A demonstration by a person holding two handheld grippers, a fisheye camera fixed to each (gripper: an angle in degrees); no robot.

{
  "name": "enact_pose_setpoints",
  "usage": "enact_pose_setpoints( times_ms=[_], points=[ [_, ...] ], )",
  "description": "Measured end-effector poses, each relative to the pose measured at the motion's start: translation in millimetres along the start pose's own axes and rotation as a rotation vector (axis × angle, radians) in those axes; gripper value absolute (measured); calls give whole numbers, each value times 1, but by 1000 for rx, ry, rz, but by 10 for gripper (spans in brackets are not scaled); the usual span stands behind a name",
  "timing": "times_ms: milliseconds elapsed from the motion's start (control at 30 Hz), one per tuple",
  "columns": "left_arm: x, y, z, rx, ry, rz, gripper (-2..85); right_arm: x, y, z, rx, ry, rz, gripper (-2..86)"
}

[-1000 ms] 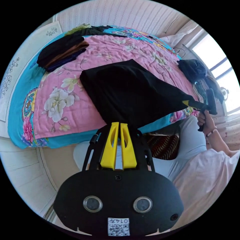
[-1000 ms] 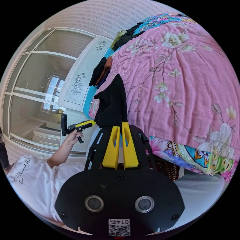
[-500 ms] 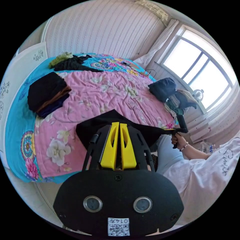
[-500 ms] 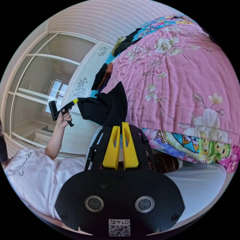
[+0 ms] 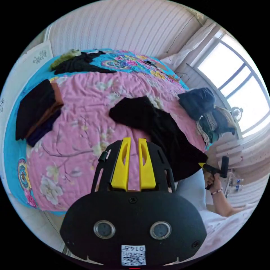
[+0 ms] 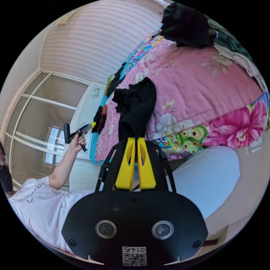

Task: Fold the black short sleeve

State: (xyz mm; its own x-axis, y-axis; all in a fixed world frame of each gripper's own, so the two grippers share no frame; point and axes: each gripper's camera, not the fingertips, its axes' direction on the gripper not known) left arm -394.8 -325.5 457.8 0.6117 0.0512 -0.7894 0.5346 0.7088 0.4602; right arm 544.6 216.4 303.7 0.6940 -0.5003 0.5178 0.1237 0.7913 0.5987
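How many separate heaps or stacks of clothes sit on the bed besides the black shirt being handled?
3: folded stack at the left edge, dark heap at the far end, pile by the window; some may be hidden.

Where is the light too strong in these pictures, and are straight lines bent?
Left gripper view: the bright window is washed out white, its frame bars curved by the fisheye. Right gripper view: even light; the glass-panelled wall frame bows strongly.
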Motion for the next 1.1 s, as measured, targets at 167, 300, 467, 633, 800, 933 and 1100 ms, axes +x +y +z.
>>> enact_pose_setpoints(
  times_ms=[167, 300, 467, 633, 800, 933, 1100],
  points=[
    [64, 103, 73, -133, 167, 45, 68, -6, 2, -3, -38, 12, 24, 6],
    [124, 121, 107, -202, 80, 222, 96, -20, 2, -9, -44, 150, 34, 14],
    [171, 113, 150, -270, -70, 372, 98, -47, 5, -23, 9, 337, 9, 50],
    [175, 108, 152, -281, -110, 379, 48, -91, 3, -13, -42, 426, -98, 90],
    [166, 112, 134, -268, -53, 307, -6, -166, 10, 17, -77, 660, -364, 62],
    [151, 118, 90, -212, 11, 264, -9, -201, 18, 9, 130, 704, -380, 44],
    [101, 135, 22, -98, 44, 110, -10, -200, -2, 38, -136, 603, -368, 101]
  ],
)
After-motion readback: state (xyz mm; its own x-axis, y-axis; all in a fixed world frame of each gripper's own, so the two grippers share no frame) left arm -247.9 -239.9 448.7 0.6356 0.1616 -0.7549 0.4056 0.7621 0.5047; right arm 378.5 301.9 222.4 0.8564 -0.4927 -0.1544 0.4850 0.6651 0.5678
